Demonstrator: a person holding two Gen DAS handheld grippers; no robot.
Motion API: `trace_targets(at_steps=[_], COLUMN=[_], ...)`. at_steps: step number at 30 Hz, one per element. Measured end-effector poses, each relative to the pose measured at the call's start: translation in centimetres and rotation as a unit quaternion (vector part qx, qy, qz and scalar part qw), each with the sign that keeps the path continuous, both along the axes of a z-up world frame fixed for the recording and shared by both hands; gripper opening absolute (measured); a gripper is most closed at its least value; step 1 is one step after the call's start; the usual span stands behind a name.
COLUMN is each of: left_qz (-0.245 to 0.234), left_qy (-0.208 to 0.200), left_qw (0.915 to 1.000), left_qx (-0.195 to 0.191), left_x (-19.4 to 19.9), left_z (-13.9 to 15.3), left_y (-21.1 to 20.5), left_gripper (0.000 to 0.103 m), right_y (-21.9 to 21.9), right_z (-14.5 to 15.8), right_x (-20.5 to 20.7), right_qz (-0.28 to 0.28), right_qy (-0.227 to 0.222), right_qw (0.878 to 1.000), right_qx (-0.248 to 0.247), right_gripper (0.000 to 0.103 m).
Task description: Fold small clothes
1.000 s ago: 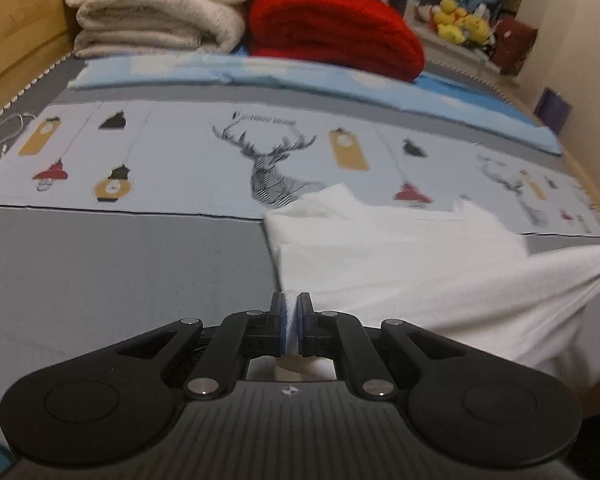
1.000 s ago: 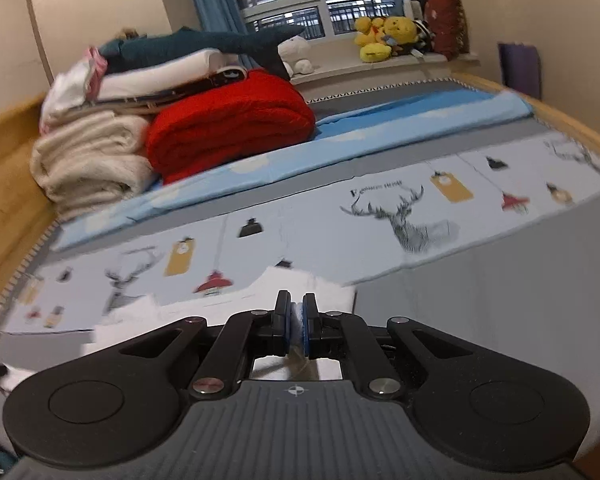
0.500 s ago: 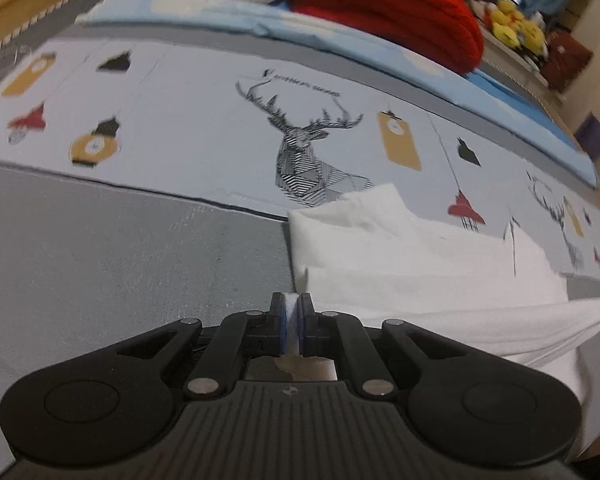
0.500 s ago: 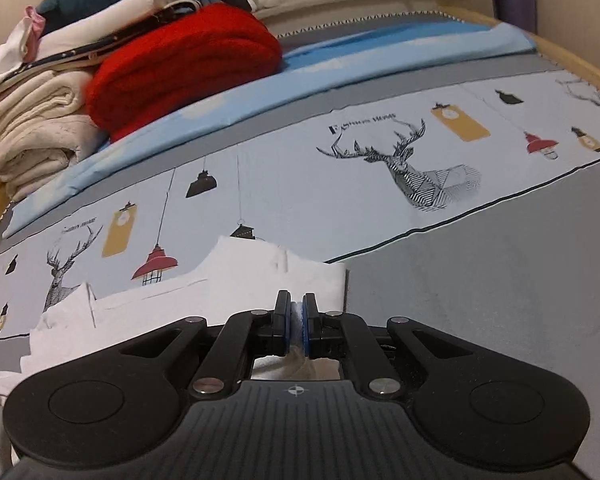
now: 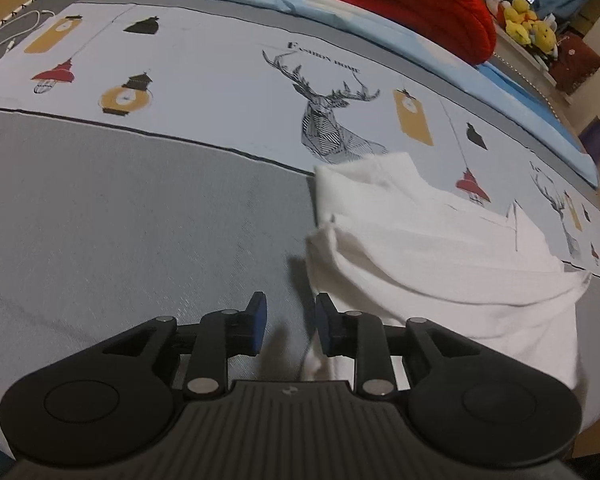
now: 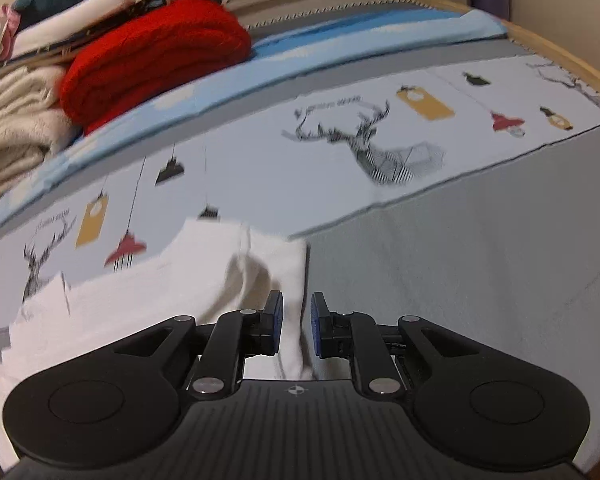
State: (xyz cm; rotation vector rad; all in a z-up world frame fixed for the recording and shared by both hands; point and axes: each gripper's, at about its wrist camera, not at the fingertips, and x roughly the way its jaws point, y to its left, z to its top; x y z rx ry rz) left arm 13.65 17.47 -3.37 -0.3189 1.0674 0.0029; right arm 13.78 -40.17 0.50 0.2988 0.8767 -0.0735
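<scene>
The bed is covered by a sheet with a plain grey band near the cameras and a pale band printed with a stag's head, lanterns and hanging tags. Farther back runs a light blue strip, and behind that sits a folded red blanket next to a stack of cream blankets, with darker folded clothes piled on top. Yellow soft toys sit on a ledge beyond the bed, and a white cable lies at the bed's far left edge in the left wrist view. Nothing lies on the grey band between the claws and the garment. The white garment lies partly folded on the bed, across the line where the grey band meets the printed one, its upper layer loosely bunched along the near edge. The left claw has its jaws opening; the gap between them shows mostly grey sheet, and the garment's near corner lies just beside the right-hand finger, with a bit of white cloth low down by that finger. The right claw also has its jaws opening, and a fold of the garment runs up through the gap between the blue pads, which do not appear to press on it.
</scene>
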Motion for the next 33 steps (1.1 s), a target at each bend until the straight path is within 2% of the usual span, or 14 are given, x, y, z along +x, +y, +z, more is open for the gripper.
trace_targets(at_steps=[9,14,15,18,20,22,24,27,33], left_qz=[0.008,0.000,0.003,0.014,0.021,0.026,0.032,0.038,0.038], left_qy=[0.022,0.049,0.051,0.050,0.052,0.053,0.050,0.041,0.032], left_qw=[0.9997,0.9983,0.9982,0.9984,0.9983,0.9982,0.9982,0.9984,0.9985], left_qx=[0.006,0.031,0.031,0.020,0.016,0.012,0.004,-0.012,-0.024], left_x=[1.1,2.7,3.1,3.9,4.6,5.3,6.1,7.2,9.1], left_z=[-1.1,-2.3,-2.4,-2.6,-2.8,-2.9,-3.0,-3.1,-3.2], left_y=[-1.1,-2.4,-2.5,-2.6,-2.7,-2.8,-2.8,-2.7,-2.2], left_gripper=[0.029,0.029,0.029,0.030,0.030,0.030,0.030,0.030,0.029], right_y=[1.4,2.3,2.6,3.0,3.1,3.4,4.0,4.4,3.7], right_z=[-1.0,-1.2,-1.4,-2.4,-3.3,-3.2,-3.5,-4.2,-4.6], right_x=[-0.1,1.5,1.9,2.5,3.4,4.0,4.9,6.4,9.0], right_qz=[0.028,0.048,0.052,0.055,0.047,0.052,0.065,0.074,0.067], right_qy=[0.030,0.043,0.045,0.045,0.074,0.054,0.052,0.058,0.047], right_qw=[0.999,0.997,0.997,0.996,0.994,0.996,0.995,0.993,0.996], right_qx=[-0.017,-0.036,-0.043,-0.055,-0.059,-0.044,-0.056,-0.067,-0.035], right_gripper=[0.018,0.019,0.022,0.027,0.027,0.031,0.035,0.035,0.035])
